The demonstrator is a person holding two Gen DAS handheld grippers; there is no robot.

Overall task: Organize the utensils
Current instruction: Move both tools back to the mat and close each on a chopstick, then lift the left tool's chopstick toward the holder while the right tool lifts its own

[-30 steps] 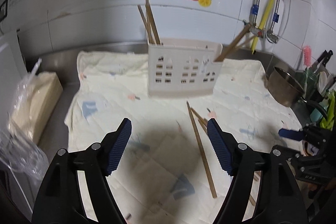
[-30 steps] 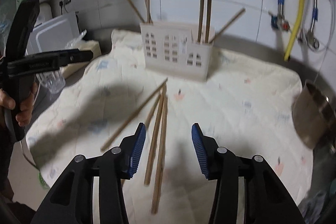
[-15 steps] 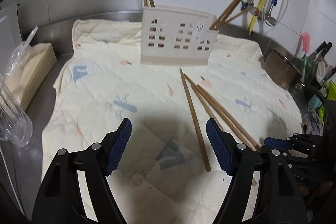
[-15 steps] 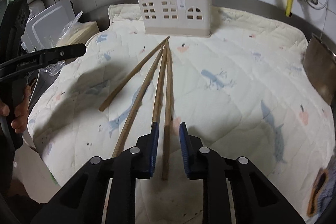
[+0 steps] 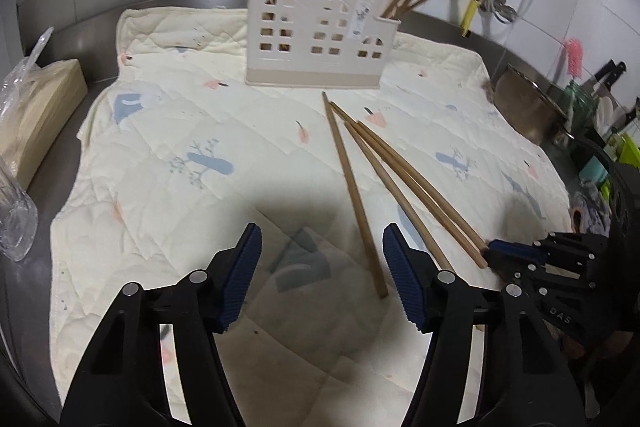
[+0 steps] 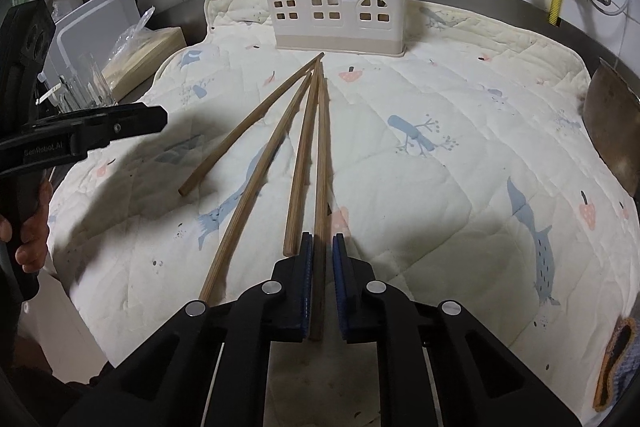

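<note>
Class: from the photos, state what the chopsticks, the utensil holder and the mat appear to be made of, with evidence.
Chopsticks: likely bamboo or wood, matte tan with lengthwise grain.
Utensil holder: moulded plastic, smooth cream walls with cut-out windows.
Mat: quilted fabric, stitched and printed.

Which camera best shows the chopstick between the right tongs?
Right wrist view: the brown wooden chopstick runs full length from between the nearly closed right tongs toward the beige holder. Left wrist view shows only its end beside those tongs.
</note>
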